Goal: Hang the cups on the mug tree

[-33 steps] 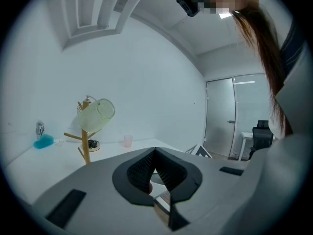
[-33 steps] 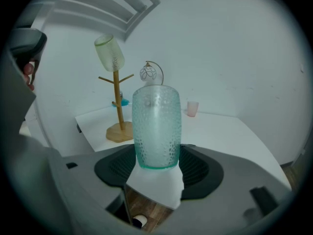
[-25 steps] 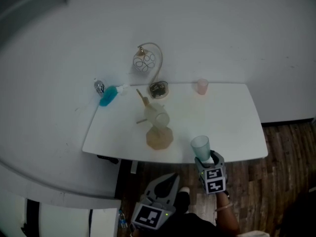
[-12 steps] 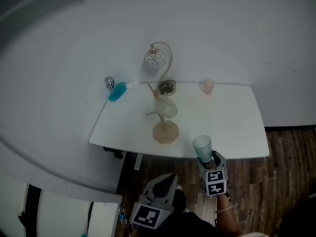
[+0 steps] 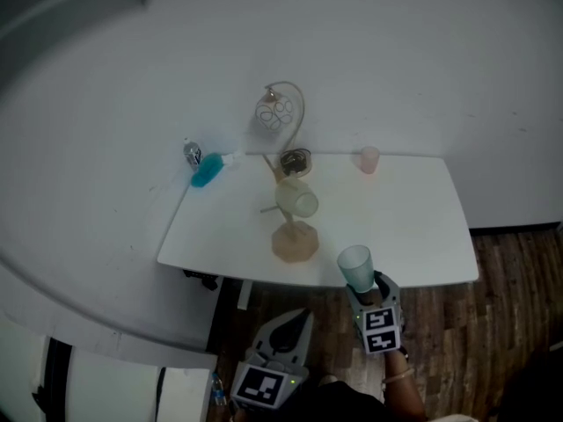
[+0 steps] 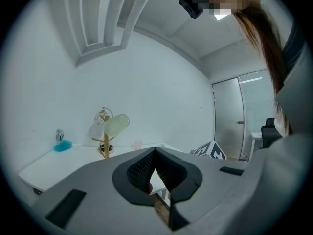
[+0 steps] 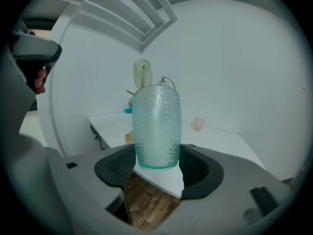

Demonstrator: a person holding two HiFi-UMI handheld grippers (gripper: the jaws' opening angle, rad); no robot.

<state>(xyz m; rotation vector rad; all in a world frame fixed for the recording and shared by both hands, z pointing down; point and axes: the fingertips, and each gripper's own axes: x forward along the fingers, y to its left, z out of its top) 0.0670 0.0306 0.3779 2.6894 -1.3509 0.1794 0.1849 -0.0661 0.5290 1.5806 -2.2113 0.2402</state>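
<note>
A wooden mug tree (image 5: 294, 236) stands on the white table (image 5: 413, 227), with a pale yellow-green cup (image 5: 297, 199) hung on one peg. My right gripper (image 5: 362, 281) is shut on a dimpled teal cup (image 7: 156, 126), held upright at the table's front edge, right of the tree. A small pink cup (image 5: 369, 159) stands at the back edge. My left gripper (image 5: 288, 331) is below the table's front edge, jaws shut with nothing between them. The left gripper view shows the mug tree (image 6: 104, 146), its hung cup (image 6: 116, 125) and the pink cup (image 6: 138, 144) far off.
A gold wire ornament stand (image 5: 283, 117) rises behind the tree. At the table's back left corner lie a blue object (image 5: 206, 171) and a small can (image 5: 191, 152). A white wall backs the table. Wood floor (image 5: 510, 271) shows on the right.
The head view has shifted, so the table sits a little further right. My right gripper, still holding the teal cup, has edged slightly toward the mug tree. The left gripper stays low.
</note>
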